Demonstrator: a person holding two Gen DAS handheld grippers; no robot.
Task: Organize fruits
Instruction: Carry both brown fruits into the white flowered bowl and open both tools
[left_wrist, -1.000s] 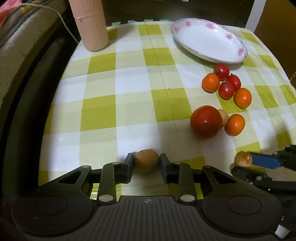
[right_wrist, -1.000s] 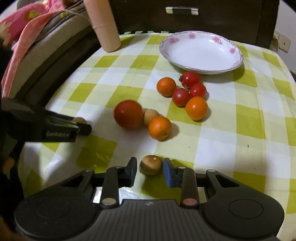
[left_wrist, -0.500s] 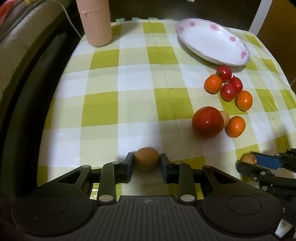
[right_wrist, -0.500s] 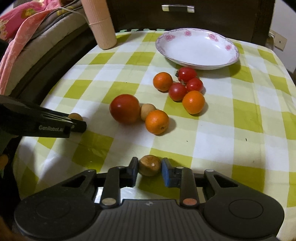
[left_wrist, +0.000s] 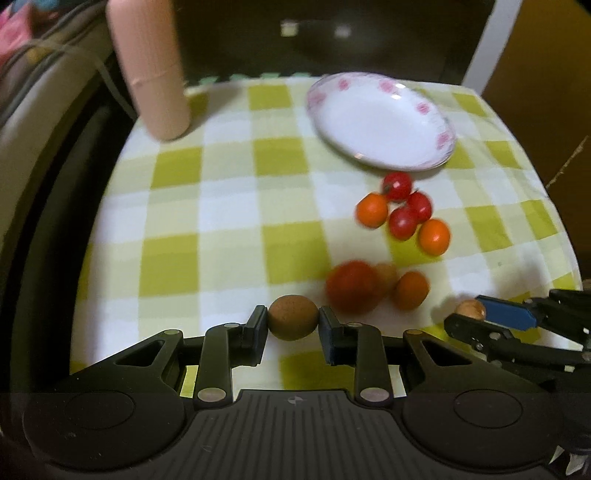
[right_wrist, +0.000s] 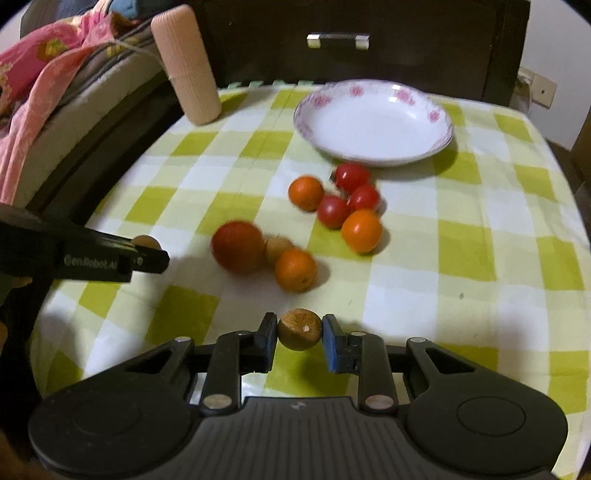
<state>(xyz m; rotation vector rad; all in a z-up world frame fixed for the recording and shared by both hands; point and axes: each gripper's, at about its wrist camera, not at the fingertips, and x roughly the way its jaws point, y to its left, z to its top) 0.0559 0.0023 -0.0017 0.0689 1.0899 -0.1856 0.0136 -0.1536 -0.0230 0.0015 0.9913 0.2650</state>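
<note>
My left gripper (left_wrist: 293, 322) is shut on a brown round fruit (left_wrist: 293, 321) and holds it above the near edge of the checked tablecloth (left_wrist: 229, 229). My right gripper (right_wrist: 300, 329) is shut on a smaller brown fruit (right_wrist: 300, 329). It also shows in the left wrist view (left_wrist: 468, 309). A big red tomato (right_wrist: 238, 246), a small brown fruit (right_wrist: 277, 248), three oranges (right_wrist: 296, 269) and three cherry tomatoes (right_wrist: 333, 211) lie in the middle. A white plate (right_wrist: 373, 122) with pink flowers stands empty behind them.
A tall pink ribbed cylinder (right_wrist: 186, 62) stands at the back left corner. A dark cabinet (right_wrist: 354, 40) is behind the table. A bed with pink cloth (right_wrist: 33, 81) lies to the left. The table edge drops off at left and right.
Both grippers have risen and moved forward toward the plate with their fruits still held. The fruits on the cloth have not moved.
</note>
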